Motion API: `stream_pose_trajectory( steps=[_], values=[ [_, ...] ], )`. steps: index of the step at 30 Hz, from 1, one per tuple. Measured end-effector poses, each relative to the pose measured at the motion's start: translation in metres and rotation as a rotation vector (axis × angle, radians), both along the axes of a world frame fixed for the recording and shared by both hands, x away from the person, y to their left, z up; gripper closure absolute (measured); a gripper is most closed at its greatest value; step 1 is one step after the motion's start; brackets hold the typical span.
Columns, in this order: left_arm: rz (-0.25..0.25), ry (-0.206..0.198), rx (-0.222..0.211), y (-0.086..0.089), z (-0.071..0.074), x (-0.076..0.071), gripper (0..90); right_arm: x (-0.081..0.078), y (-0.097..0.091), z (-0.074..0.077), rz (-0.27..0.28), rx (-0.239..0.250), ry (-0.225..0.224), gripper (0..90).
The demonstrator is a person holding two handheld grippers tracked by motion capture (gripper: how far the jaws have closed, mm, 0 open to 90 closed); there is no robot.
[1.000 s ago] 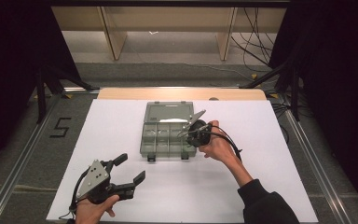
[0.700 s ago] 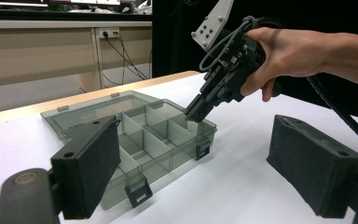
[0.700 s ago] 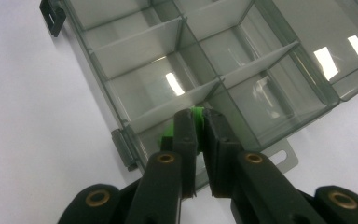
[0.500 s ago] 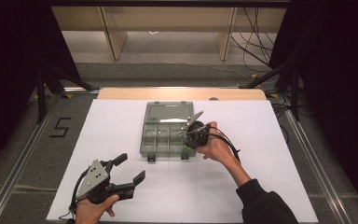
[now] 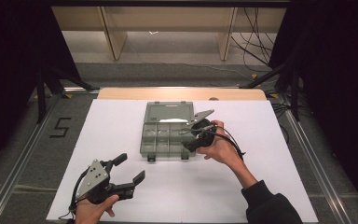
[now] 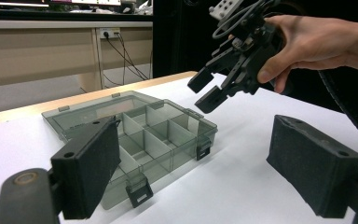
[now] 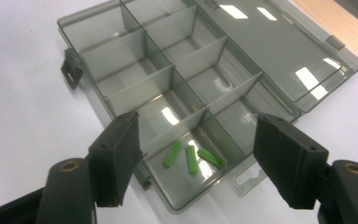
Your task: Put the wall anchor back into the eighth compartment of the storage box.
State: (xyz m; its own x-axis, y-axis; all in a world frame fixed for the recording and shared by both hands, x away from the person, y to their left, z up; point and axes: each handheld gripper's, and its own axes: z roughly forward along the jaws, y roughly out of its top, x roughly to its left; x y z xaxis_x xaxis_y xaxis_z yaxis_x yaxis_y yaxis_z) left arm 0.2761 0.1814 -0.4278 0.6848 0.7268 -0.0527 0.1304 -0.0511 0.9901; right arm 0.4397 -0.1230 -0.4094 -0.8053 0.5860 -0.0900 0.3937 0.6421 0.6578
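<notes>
A clear grey compartment box [image 5: 168, 113] lies open mid-table, its lid flat behind it. Three small green sticks [image 7: 192, 159] rest loose in the corner compartment under my right gripper [image 7: 198, 140]. That gripper [image 5: 187, 137] hovers over the box's right front corner. Its jaws have just been opening and now stand open, with nothing between the pads. In the left gripper view the box [image 6: 135, 126] sits ahead and the right gripper [image 6: 207, 91] hangs above its far corner. My left gripper [image 5: 129, 169] is held low near the sheet's front left, open and empty [image 6: 196, 140].
A white sheet [image 5: 270, 140] covers the table, with a wooden edge [image 5: 121, 93] at the back. Metal rails [image 5: 307, 154] run along both sides. A "5" mark [image 5: 60, 127] is on the floor at the left, and cables [image 5: 256, 42] lie at the back right.
Both hands keep their places. The right gripper's jaws look a little wider apart over the box than a second ago.
</notes>
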Motion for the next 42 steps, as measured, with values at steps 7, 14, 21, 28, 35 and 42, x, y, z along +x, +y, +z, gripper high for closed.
stream_pose_trajectory(
  steps=[7, 14, 21, 28, 35, 42],
  values=[
    [0.002, 0.003, -0.003, 0.000, 0.000, 0.000, 15.9, -0.009, -0.002, 0.007, 0.012, 0.027, -0.017, 30.1],
    [0.003, 0.003, -0.004, 0.000, 0.000, 0.000, 15.9, -0.015, -0.002, 0.007, 0.024, 0.046, -0.022, 27.7],
    [0.004, 0.004, -0.005, 0.000, 0.000, 0.000, 15.9, -0.024, -0.008, 0.010, 0.033, 0.073, -0.043, 25.2],
    [0.002, 0.002, -0.001, 0.000, 0.000, 0.000, 15.9, -0.033, -0.013, 0.014, 0.030, 0.145, -0.051, 24.2],
    [-0.003, 0.002, 0.008, 0.000, 0.000, 0.000, 15.9, -0.044, -0.019, 0.016, 0.025, 0.194, -0.061, 23.2],
    [-0.007, 0.002, 0.009, 0.000, 0.000, 0.001, 15.9, -0.055, -0.028, 0.014, 0.016, 0.243, -0.070, 23.0]
  ],
)
